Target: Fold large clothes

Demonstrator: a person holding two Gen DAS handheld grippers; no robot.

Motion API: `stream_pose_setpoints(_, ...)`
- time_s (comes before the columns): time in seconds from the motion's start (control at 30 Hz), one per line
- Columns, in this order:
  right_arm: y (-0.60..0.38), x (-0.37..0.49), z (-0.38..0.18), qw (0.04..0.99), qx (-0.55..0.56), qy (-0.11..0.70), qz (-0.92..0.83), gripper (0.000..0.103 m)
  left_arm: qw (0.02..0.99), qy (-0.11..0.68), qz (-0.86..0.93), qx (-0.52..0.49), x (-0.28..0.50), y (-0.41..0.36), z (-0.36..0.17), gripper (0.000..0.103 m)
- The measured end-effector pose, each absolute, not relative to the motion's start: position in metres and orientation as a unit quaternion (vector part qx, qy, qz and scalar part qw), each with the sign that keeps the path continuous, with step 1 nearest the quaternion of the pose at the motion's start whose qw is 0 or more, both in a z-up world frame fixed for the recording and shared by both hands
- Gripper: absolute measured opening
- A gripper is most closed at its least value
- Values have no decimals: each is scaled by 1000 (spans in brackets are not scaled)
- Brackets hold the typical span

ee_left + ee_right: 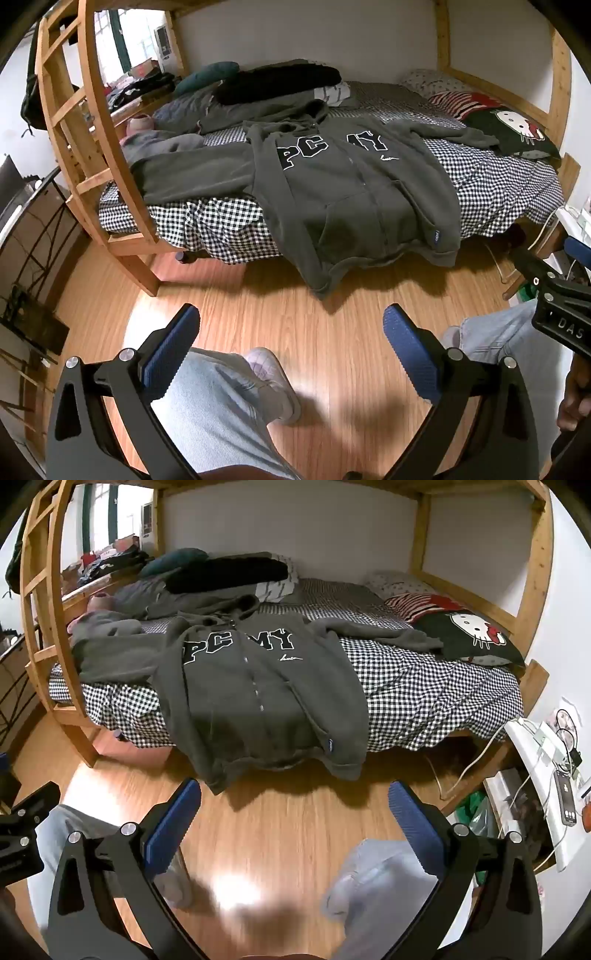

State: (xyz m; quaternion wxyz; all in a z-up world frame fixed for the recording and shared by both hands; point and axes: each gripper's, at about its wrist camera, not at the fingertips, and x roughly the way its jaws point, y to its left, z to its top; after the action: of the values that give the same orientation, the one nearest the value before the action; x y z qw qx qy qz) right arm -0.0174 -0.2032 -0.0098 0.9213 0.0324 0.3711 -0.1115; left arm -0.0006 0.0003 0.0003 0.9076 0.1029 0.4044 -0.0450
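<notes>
While it lies face up across the bed [491,184], a dark grey zip-front hoodie [354,192] shows large black letters outlined in white, reading "PC" and "MY" either side of the zip, with a small white script signature beneath that is too small to read. Its hem hangs over the bed's edge toward the wooden floor [332,332], a small blue tag sits near the hem, and both sleeves spread sideways on the black-and-white checked sheet. A black cushion [513,133] printed with a white cartoon cat lies by the right sleeve. The left gripper [291,347] and right gripper [295,823] hover above the floor, jaws spread wide and empty, well apart from the hoodie. The right gripper's body reads "DAS", cut off.
</notes>
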Motion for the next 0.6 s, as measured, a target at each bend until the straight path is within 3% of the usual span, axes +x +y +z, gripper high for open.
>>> stream_pose_setpoints(0.6,-203,-18,-9,921,33,372,-111,100,906,408,-44,104,1,3,-2,98)
